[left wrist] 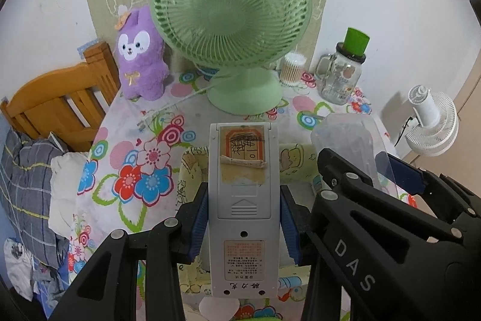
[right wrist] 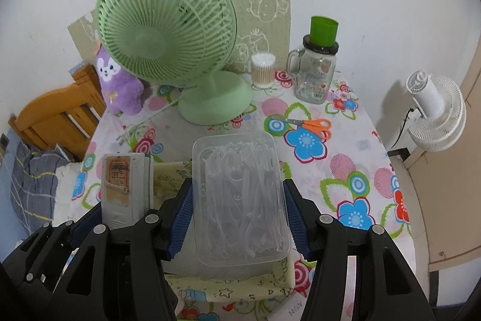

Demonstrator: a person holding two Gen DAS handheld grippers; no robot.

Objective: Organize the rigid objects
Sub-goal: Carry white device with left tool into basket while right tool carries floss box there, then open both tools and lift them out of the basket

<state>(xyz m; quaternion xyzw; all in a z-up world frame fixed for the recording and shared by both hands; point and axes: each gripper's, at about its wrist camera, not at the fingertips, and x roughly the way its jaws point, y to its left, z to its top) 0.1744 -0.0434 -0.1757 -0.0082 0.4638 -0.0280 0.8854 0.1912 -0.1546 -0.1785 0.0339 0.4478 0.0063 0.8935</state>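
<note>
The counter (right wrist: 375, 158), under a flowered cloth, carries everything here. At its back stands the green fan (left wrist: 231, 14), largest of the objects, with a purple plush toy (left wrist: 141, 56) to its left and a glass mug jar (right wrist: 314, 74) capped by a green cup to its right; a tub of cotton swabs (right wrist: 263, 68) sits between fan and jar, and orange scissors (right wrist: 312, 125) lie on the cloth in front of the jar.

Nearer the cameras, a cloth-sided storage bin (right wrist: 228, 288) printed with cartoons sits on the counter, directly under both held items.

The right claw (right wrist: 237, 215) is clamped on the clear plastic box (right wrist: 240, 200), its blue pads pressing the two long sides. The box is full of thin white plastic picks; it looks light, stiff but thin-walled, and smooth, so it would likely flex or slip under a hard squeeze. A hold at mid-length on the long sides seems best.

The left claw (left wrist: 243, 218) is clamped on the grey remote control (left wrist: 243, 200), held back-side up by its narrow edges above the bin. It appears rigid, light and slick; gripping around the middle, below the taped patch, keeps it balanced.
</note>
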